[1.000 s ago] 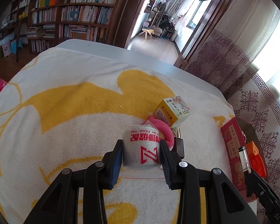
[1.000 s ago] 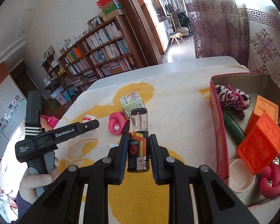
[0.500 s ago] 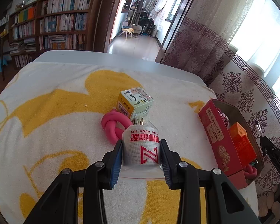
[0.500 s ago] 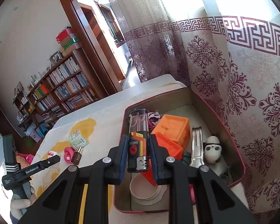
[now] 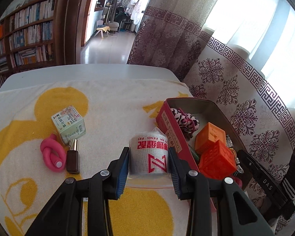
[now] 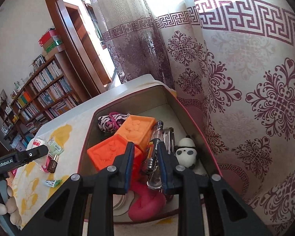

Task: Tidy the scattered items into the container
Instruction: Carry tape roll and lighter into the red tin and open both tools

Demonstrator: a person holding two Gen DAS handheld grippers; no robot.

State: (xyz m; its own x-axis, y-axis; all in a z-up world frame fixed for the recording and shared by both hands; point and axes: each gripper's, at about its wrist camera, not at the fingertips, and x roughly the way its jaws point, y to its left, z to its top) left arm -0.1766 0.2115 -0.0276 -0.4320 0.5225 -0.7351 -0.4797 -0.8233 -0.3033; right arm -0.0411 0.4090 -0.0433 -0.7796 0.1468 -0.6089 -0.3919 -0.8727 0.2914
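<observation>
My left gripper is shut on a white bandage roll with red lettering, held above the yellow-and-white towel beside the red tin's near wall. Over the tin my right gripper points down and its jaws are opening. A black and orange lighter with a clear top stands tilted between them, close to the right pad with a gap on the left. It rests among the orange blocks, a metal clip and a panda figure.
On the towel lie a pink knotted toy, a brown bottle, a pale green box and a small green packet. The tin also holds a zebra-print scrunchie and a pink toy. A patterned curtain hangs just behind it.
The left gripper carried the roll rightward to the tin's side. The right gripper swung over the tin, lowered the lighter in, and its jaws have widened off it.
</observation>
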